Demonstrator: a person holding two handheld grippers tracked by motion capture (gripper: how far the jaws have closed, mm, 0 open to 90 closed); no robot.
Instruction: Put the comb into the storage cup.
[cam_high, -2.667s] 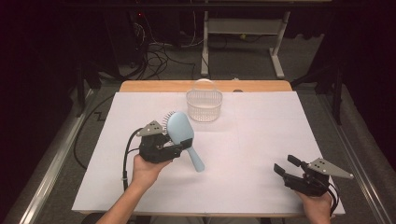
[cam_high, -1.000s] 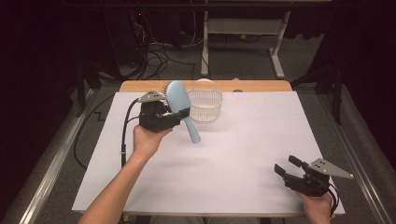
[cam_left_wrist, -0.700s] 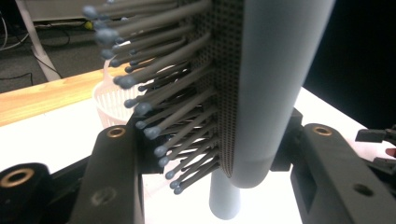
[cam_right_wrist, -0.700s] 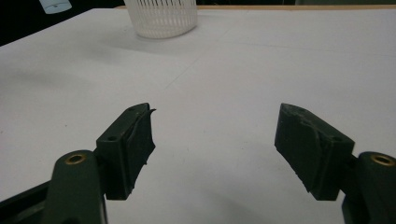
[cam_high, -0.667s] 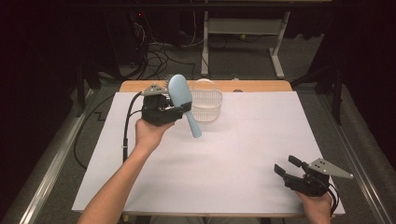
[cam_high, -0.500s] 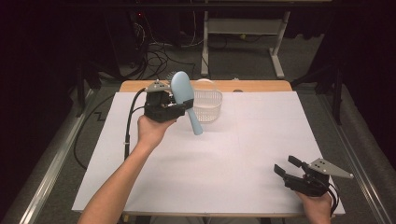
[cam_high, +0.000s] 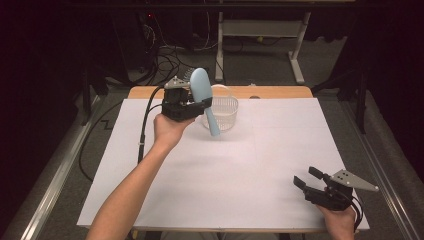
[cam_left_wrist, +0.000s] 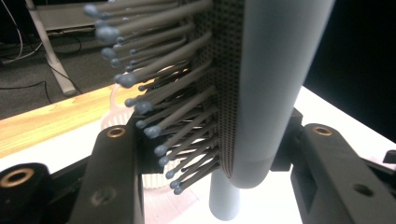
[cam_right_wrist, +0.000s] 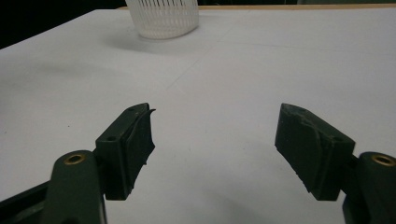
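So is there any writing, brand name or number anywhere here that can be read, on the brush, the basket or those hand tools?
None can be read: the blue hairbrush, the white basket, the white table cover, the left gripper and the right gripper all show plain surfaces with no print, label or number.

A pale blue hairbrush (cam_high: 201, 93) with grey ball-tipped bristles (cam_left_wrist: 154, 107) is clamped at its head in the left gripper (cam_high: 186, 106), lifted off the desk. Its oval head points toward 12 o'clock and its handle slants down toward 5 o'clock, across the near-left rim of a clear ribbed basket (cam_high: 226, 111).
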